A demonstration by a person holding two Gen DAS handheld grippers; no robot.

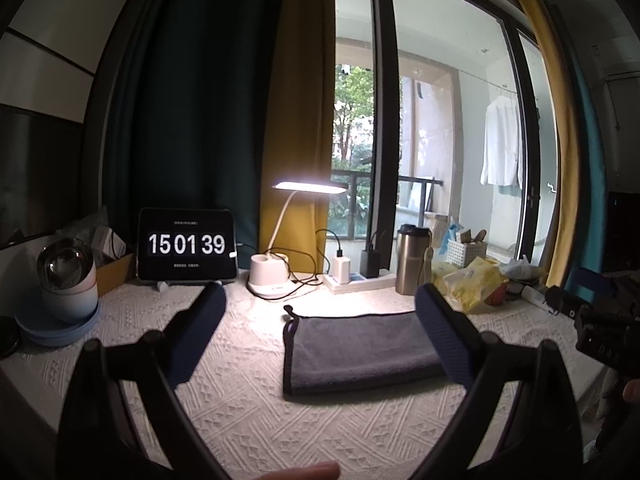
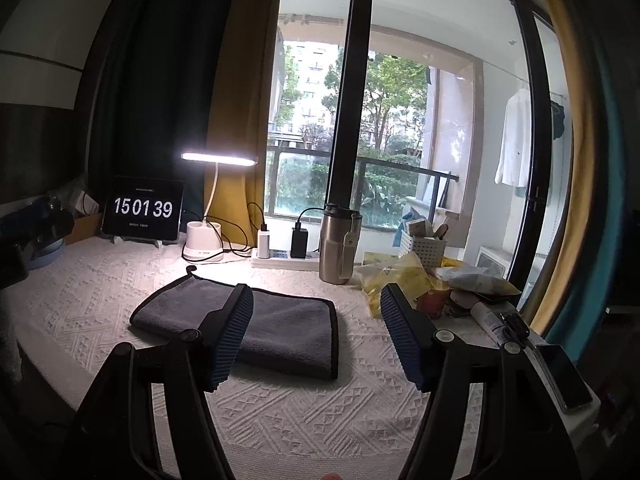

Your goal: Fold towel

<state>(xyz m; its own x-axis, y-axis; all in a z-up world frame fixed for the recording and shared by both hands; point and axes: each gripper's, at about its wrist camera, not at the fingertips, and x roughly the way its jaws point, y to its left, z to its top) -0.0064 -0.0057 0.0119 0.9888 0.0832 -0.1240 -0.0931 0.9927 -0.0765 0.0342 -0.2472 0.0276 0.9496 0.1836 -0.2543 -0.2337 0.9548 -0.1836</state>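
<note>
A dark grey towel (image 1: 360, 350) lies folded flat on the white textured tablecloth (image 1: 248, 408); it also shows in the right wrist view (image 2: 288, 328). A small hanging loop sticks out at its back left corner. My left gripper (image 1: 320, 336) is open and empty, raised above the table, its right finger over the towel's right end. My right gripper (image 2: 316, 332) is open and empty, raised above the table, its left finger in front of the towel's middle. Neither gripper touches the towel.
At the back stand a tablet clock (image 1: 186, 245), a lit desk lamp (image 1: 276, 272), a power strip with chargers (image 1: 356, 276) and a steel tumbler (image 1: 412, 260). Yellow packets and a white basket (image 2: 424, 246) crowd the right. Bowls (image 1: 68, 280) stand at the left. A phone (image 2: 564, 376) lies at the right edge.
</note>
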